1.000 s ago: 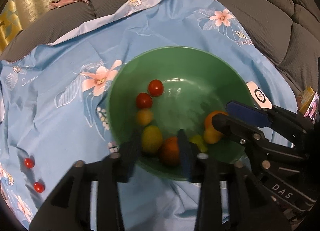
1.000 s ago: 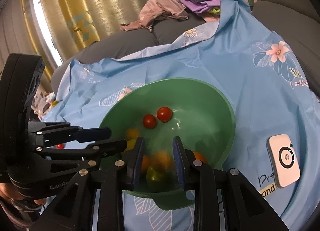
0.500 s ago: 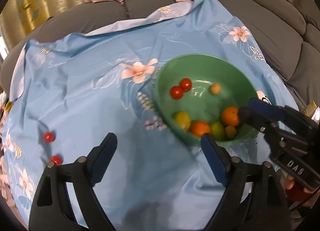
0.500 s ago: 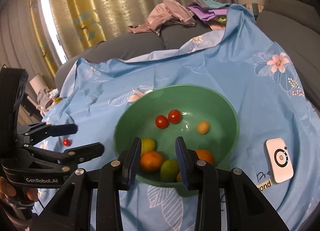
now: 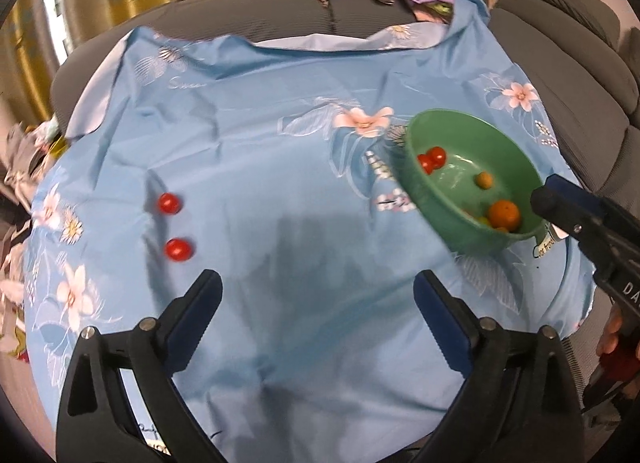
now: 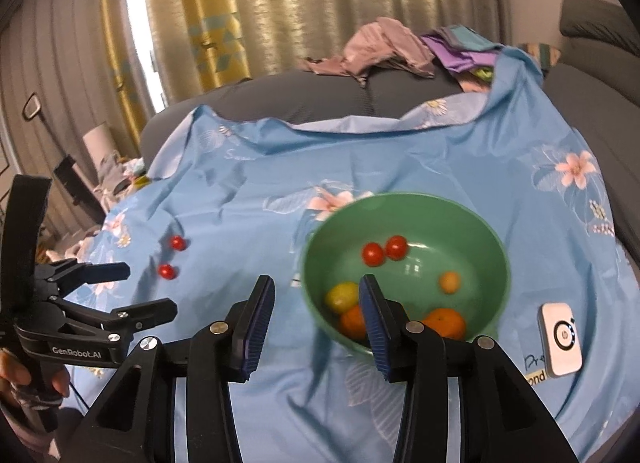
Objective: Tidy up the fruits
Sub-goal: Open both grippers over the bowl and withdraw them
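The left gripper [image 6: 148, 289] carries white lettering on the side of its black body, reading "GenRobot.AI". The right gripper [image 5: 558, 209], seen from the left wrist camera, shows white letters "DA" on its black body; the rest runs off the picture's edge. The blue floral cloth [image 6: 400, 167] bears faint white script well behind the green bowl [image 6: 496, 239], starting "Su", the rest too faint to read. Just right of the bowl, beside the white device [image 6: 560, 339], dark handwritten script on the cloth reads "Pro", and a yellow label [image 6: 536, 377] under it shows "ond". The device shows only a round ring symbol, no words.
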A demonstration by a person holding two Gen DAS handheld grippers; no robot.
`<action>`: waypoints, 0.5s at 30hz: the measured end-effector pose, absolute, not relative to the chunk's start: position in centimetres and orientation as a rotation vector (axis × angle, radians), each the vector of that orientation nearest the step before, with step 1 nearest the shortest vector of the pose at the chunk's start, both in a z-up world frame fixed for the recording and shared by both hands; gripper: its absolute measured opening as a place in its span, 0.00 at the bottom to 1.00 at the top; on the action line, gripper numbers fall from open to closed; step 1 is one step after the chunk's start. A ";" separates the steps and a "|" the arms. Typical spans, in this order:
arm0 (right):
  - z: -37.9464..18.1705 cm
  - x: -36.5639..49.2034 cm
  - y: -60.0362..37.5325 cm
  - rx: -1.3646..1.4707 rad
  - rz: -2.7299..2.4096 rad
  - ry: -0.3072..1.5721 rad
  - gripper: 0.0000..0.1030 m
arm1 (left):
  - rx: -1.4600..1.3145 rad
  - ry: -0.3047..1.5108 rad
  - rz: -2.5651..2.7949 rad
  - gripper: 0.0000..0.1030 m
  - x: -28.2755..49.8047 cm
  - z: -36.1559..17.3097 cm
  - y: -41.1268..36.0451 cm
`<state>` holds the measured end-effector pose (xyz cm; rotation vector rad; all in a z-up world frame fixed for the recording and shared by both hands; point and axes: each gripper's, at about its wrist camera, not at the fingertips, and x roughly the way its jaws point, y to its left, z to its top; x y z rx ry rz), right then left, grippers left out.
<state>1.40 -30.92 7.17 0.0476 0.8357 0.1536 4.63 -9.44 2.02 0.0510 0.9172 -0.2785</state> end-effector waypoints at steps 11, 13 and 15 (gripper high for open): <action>7.3 1.7 -26.0 -0.014 0.245 0.847 0.43 | -0.025 0.931 -0.233 0.96 3.3 1.1 -4.7; 6.8 2.0 -25.1 -0.014 0.272 0.864 0.44 | -0.045 0.932 -0.219 0.96 3.1 0.8 -3.7; 6.2 2.4 -24.3 -0.004 0.305 0.888 0.44 | -0.065 0.933 -0.213 0.96 3.1 0.5 -2.8</action>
